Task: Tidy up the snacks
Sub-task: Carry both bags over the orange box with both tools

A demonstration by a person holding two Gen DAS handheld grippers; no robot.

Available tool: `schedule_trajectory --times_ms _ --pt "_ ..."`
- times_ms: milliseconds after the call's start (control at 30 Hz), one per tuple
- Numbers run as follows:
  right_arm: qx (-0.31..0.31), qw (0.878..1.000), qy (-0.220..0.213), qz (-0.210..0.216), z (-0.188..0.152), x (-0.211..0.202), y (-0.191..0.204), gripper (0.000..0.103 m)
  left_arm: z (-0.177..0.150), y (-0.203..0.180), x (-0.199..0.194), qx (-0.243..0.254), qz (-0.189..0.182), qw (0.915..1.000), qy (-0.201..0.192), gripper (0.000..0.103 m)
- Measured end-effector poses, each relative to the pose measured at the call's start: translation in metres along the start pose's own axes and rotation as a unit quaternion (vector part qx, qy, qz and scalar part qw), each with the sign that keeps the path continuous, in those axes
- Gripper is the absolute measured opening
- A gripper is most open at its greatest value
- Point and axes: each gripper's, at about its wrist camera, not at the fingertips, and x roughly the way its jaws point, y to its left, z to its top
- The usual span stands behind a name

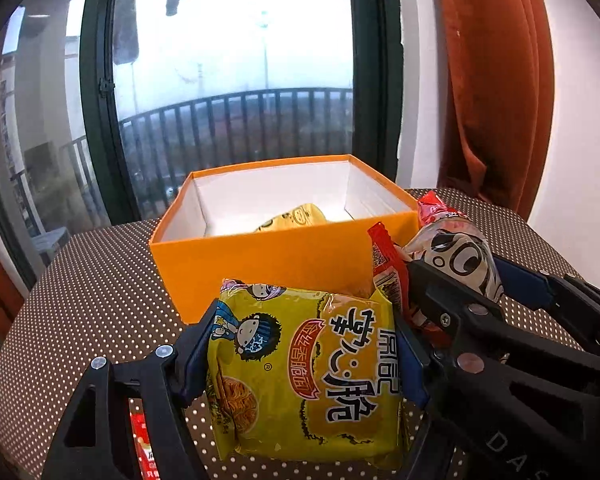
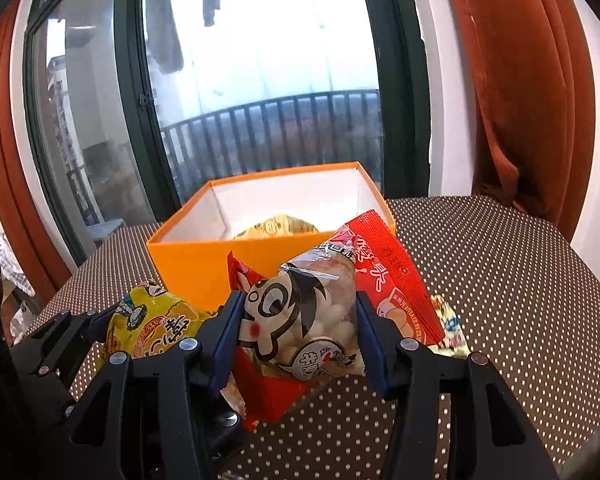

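My left gripper [image 1: 304,356] is shut on a yellow noodle snack packet [image 1: 300,368], held just in front of the orange box [image 1: 260,264]. My right gripper [image 2: 300,340] is shut on a red-and-white cartoon snack bag [image 2: 300,320], also near the box's [image 2: 188,264] front wall. The right gripper and its bag [image 1: 456,252] show at the right of the left wrist view. The yellow packet [image 2: 156,324] and left gripper show at the left of the right wrist view. A yellow packet [image 1: 296,218] lies inside the box.
The box stands on a brown table with white dots [image 2: 500,280]. A small pale packet [image 2: 452,328] lies on the table right of my right gripper. A red packet [image 1: 142,444] lies under my left gripper. A window and orange curtain [image 2: 520,100] stand behind.
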Motion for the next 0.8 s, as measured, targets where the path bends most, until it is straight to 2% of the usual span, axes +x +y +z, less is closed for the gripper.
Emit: schedule_trajectory --times_ms 433,800 --pt "-0.002 0.999 -0.023 0.023 0.045 0.001 0.004 0.056 0.043 0.012 -0.004 -0.005 0.006 0.9994 -0.033 0.076" --pt "-0.011 0.998 -0.047 0.044 0.082 0.005 0.018 0.056 0.079 0.029 -0.004 -0.002 0.03 0.9977 -0.061 0.076"
